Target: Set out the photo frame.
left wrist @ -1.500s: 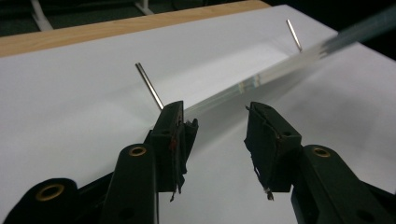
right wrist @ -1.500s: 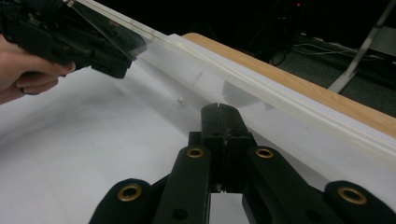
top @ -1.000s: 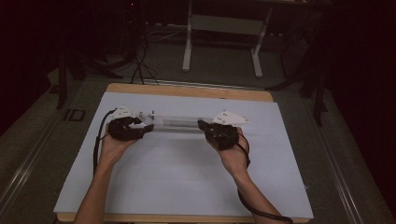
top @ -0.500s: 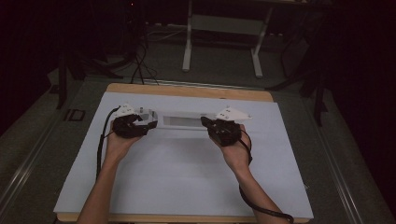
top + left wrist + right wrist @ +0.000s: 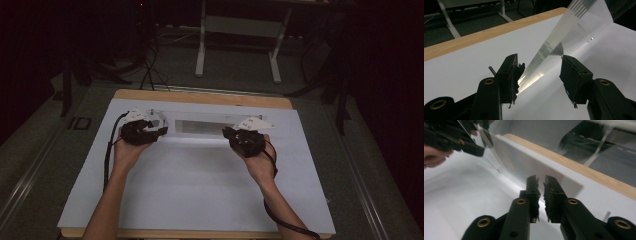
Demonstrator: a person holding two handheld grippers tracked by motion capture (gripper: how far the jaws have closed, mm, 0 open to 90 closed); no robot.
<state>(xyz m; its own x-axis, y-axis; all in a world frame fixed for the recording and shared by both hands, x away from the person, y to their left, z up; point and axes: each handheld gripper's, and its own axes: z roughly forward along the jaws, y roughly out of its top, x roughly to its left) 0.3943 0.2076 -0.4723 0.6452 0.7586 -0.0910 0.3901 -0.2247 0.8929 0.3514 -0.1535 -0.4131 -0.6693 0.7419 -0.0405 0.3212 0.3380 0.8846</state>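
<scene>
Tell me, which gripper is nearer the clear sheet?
Left. The left gripper has its jaws, just closing, around the clear sheet; the right gripper, just opening with nothing seen between, sits just off its other end.

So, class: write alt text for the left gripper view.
Two black fingers stand open around a clear plastic sheet that slants up to the right above a white mat. The table's wooden edge crosses behind.

High view: overhead, facing forward-down over whole table point(image 5: 200, 200). Gripper views: close, low, along jaws; shared: table's far wooden edge.
</scene>
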